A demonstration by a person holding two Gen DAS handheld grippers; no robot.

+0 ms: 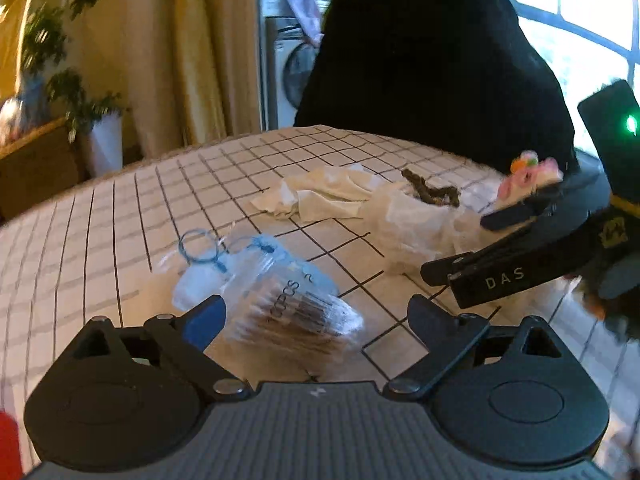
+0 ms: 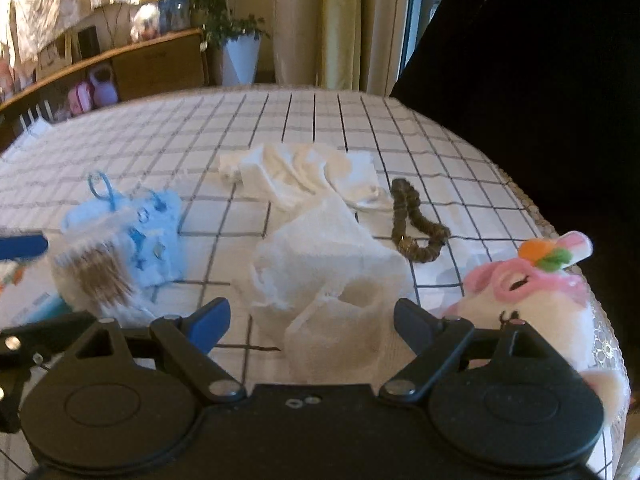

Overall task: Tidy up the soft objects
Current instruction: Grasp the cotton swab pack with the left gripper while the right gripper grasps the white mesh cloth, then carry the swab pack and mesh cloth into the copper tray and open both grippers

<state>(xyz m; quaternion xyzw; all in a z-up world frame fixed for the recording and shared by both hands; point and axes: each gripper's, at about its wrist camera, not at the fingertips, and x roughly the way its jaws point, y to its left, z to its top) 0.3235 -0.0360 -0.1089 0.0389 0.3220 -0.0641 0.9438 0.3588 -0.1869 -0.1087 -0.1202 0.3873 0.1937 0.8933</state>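
On a surface (image 2: pixel 280 120) under a checked cloth, both tools' jaws stand apart and empty: the left gripper (image 1: pixel 316 312) just over one clear crinkly bag of cotton swabs (image 1: pixel 280 296), light and slippery, best pinched mid-body. The right gripper (image 2: pixel 312 320) is over one limp white knitted sock (image 2: pixel 332 280). Beyond its jaws lie one more white cloth (image 2: pixel 304 172), perhaps a second sock, and one brown scrunchie (image 2: pixel 412 220); right of them, one white plush unicorn (image 2: pixel 528 300).

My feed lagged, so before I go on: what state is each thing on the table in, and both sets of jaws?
Left gripper: jaws open, nothing gripped.
Right gripper: jaws open, nothing gripped.
Cotton swab bag: lying on its side, closed.
White sock: crumpled, opening facing the camera.
White cloth: crumpled, unfolded.
Brown scrunchie: lying flat, bent.
Plush toy: lying at the table edge.
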